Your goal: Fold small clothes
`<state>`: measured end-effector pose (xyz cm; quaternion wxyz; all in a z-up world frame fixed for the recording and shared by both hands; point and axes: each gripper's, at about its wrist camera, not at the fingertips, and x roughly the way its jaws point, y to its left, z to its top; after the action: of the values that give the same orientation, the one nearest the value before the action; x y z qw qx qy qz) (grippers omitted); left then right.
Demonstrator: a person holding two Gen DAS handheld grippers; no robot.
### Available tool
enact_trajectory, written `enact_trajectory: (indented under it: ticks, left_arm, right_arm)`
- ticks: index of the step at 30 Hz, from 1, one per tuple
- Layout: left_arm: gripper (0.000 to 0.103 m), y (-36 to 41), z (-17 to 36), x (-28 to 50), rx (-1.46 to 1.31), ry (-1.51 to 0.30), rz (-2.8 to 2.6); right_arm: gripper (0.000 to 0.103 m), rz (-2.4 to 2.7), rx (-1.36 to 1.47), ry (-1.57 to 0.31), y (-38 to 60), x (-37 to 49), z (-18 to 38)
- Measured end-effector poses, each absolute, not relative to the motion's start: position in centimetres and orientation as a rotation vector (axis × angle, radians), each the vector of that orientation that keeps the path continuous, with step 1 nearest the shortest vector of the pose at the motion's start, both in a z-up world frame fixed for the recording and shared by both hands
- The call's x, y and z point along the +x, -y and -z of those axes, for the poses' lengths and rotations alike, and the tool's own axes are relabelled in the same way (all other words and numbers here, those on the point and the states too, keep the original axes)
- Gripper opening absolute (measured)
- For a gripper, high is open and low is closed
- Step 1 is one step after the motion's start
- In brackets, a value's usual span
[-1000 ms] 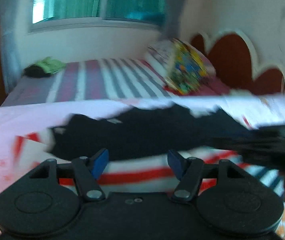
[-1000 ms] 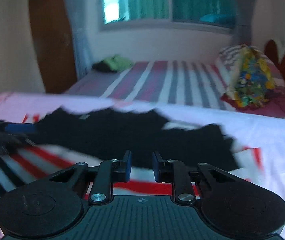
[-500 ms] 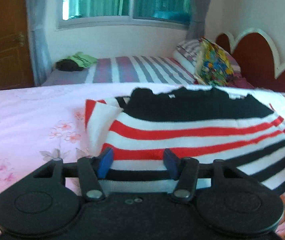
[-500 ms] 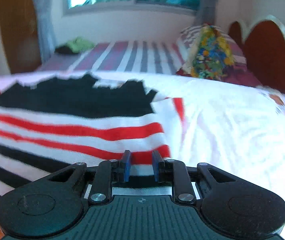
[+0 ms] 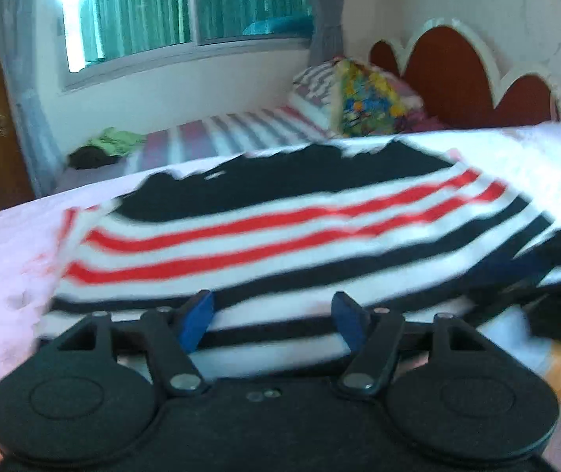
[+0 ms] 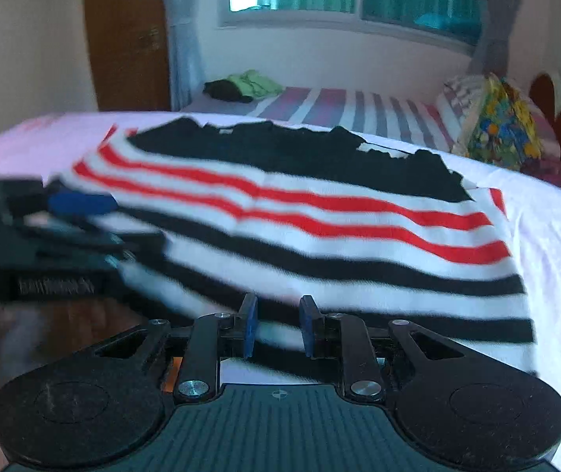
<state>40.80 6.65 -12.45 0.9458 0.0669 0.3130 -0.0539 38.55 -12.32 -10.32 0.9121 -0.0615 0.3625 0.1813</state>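
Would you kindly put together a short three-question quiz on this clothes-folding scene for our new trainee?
1. True or false: the striped knitted garment with a black top band, red stripes and black stripes lies spread flat on the pale pink bedsheet.
2. Multiple choice: the colourful patterned pillow on the far striped bed sits near (A) the wooden door, (B) the red scalloped headboard, (C) the green cloth.
3. Fill in: the left gripper has its jaws set ____ than the right gripper.

Key: 1 true; 2 B; 3 wider. The left jaws are opening, with only the garment's hem beneath them and nothing gripped.
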Motion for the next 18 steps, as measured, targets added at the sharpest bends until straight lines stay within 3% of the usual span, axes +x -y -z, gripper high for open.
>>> enact_trajectory:
  ticks: [5, 8, 18]
  left_arm:
    - [0.061, -13.4, 12.3, 37.9, 0.073, -0.642, 0.051]
    - [0.060, -14.1, 10.9, 37.1, 0.071, -0.626, 0.002]
    - [0.062, -14.1, 11.7, 37.7, 0.006, -0.684, -0.066]
  right_arm:
    - [0.022, -0.189, -0.010, -0.761, 20.3, 35.8, 9.6]
    - [0.022, -0.114, 0.104, -0.699, 24.0, 34.8, 8.1]
    - [0.022, -0.114, 0.249, -0.811, 26.2, 37.8, 9.2]
